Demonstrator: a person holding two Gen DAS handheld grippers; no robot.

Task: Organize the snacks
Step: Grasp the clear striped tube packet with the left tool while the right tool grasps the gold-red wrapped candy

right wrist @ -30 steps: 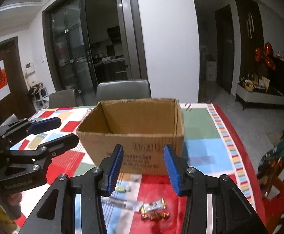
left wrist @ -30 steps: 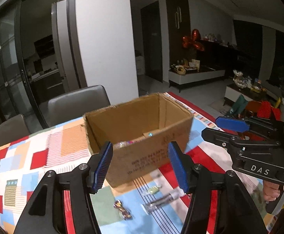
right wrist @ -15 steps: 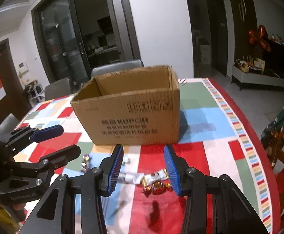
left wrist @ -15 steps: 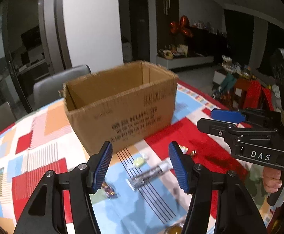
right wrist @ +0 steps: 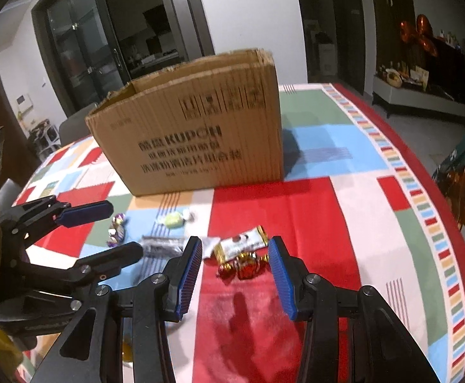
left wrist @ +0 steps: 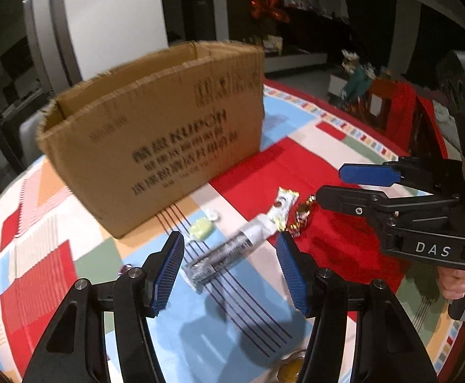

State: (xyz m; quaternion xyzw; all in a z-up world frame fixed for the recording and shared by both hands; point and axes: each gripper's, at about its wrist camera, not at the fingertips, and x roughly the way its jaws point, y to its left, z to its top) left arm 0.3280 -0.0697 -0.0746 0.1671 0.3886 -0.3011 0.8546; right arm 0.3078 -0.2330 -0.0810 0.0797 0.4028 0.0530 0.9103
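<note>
An open cardboard box (left wrist: 155, 134) (right wrist: 197, 131) stands on the patchwork tablecloth. In front of it lie loose snacks: a long silver-and-black packet (left wrist: 229, 252) (right wrist: 159, 244), a pale green candy (left wrist: 202, 228) (right wrist: 175, 219), a white-and-gold bar (left wrist: 283, 206) (right wrist: 242, 242), a red-gold wrapped candy (left wrist: 301, 218) (right wrist: 245, 263) and purple candies (right wrist: 117, 229). My left gripper (left wrist: 229, 269) hangs open just above the silver packet. My right gripper (right wrist: 235, 269) (left wrist: 328, 185) is open too, its blue pads either side of the red-gold candy and above it. Neither holds anything.
The tablecloth (right wrist: 328, 210) runs to a striped border and the table's right edge (right wrist: 449, 223). Grey chairs (left wrist: 29, 134) stand behind the box. A chair with red cloth (left wrist: 404, 118) is at the right. A yellow item (left wrist: 289, 371) lies near the front edge.
Both grippers have come down toward the table and tilted more downward; the box now sits higher in view and the snacks lie between the fingers. Jaw widths look the same.
</note>
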